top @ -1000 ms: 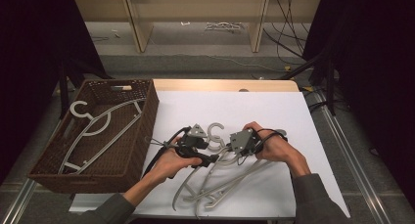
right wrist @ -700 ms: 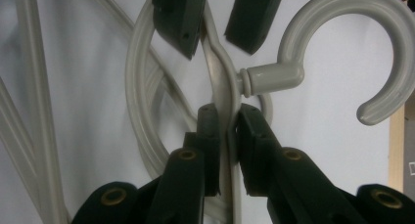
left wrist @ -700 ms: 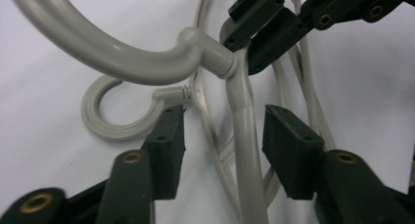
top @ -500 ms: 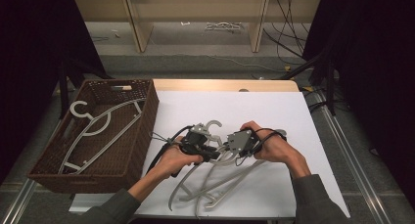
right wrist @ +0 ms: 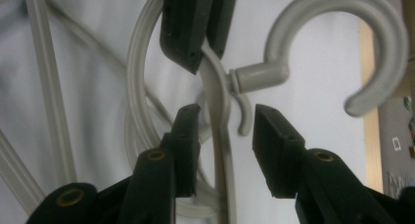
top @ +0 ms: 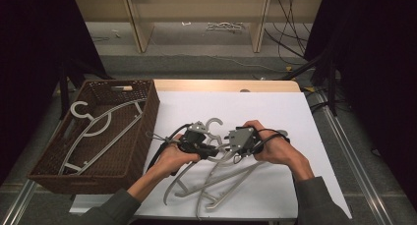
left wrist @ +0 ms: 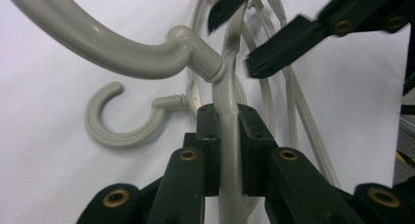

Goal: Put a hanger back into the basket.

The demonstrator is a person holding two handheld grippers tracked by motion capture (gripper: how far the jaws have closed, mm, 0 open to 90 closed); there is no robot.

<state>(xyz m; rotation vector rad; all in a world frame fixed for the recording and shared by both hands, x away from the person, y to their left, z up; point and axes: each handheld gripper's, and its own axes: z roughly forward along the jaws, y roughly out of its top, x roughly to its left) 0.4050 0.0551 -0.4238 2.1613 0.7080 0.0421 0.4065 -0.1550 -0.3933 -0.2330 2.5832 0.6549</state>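
Several grey plastic hangers (top: 223, 181) lie in a tangled pile on the white table top. My left gripper (top: 214, 150) is shut on the top hanger's (left wrist: 122, 57) arm just below the neck of its hook, and both pads (left wrist: 208, 136) press the bar. My right gripper (right wrist: 225, 136) faces it from the other side. Its jaws have just been opening and now stand apart around the same arm without touching it. The hook (right wrist: 342, 33) sticks out past both grippers. The left gripper's jaws (right wrist: 195, 23) show beyond, clamped on the bar. A second hook (left wrist: 122, 131) lies flat underneath.
A brown wicker basket (top: 145, 112) stands at the left of the table with one grey hanger (top: 98, 129) lying inside it. A wooden strip (top: 226, 85) runs along the table's far edge. Shelving and cables lie on the floor beyond.
The top hanger's hook has swung up and a little left between the two grippers. Both hands have stayed almost where they were.
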